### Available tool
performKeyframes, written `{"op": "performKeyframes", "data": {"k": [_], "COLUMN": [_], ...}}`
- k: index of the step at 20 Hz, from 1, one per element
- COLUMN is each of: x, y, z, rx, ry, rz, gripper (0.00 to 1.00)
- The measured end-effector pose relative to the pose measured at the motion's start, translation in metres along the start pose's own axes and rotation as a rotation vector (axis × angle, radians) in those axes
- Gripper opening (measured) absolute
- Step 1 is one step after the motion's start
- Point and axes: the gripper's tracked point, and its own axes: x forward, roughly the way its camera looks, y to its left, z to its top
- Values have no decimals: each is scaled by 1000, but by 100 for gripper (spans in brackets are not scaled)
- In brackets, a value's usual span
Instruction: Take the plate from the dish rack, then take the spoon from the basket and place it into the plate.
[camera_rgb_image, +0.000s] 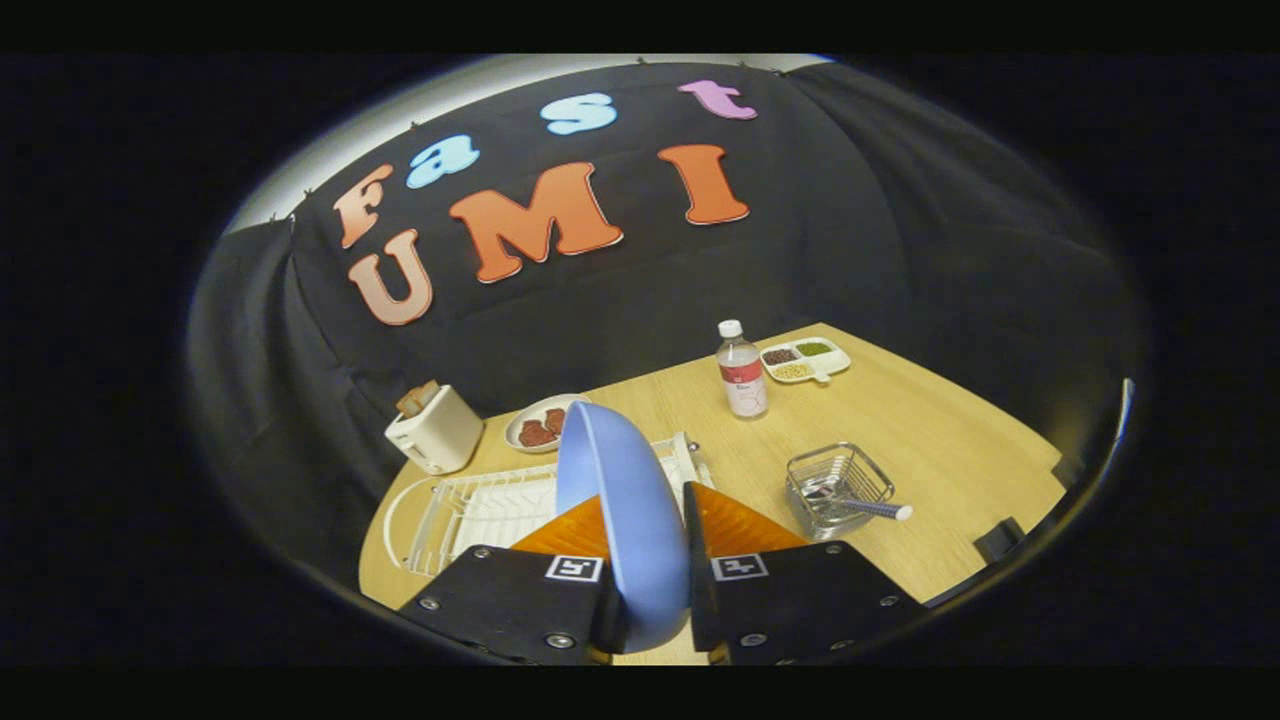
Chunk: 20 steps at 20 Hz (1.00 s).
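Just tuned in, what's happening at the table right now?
A hand-held gripper is shut on the blue plate, holding it on edge between its fingers above the white dish rack. The spoon lies in the wire basket on the wooden table, its handle poking over the rim, not yet picked up. Beyond them stand a toaster, a water bottle, a small plate of food and a divided tray.

The round blue plate (625, 520), smooth and matt like plastic, sits clamped between both fingers of the hand-held gripper (648, 520). The pale wood-grain surface (930, 430) has a dull sheen. The white dish rack (480, 510) looks like coated wire. The small square wire basket (838, 487) is shiny metal. The clear plastic bottle (742, 372) is glossy.
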Motion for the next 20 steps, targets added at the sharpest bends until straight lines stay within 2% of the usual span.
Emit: {"op": "performKeyframes", "data": {"k": [7, 14, 20], "x": [-50, -58, -47], "y": [-6, -16, -9], "z": [-79, -174, -215], "rx": [190, 375, 479], "ry": [67, 177, 236], "rz": [160, 218, 262], "gripper": [25, 25, 25]}}
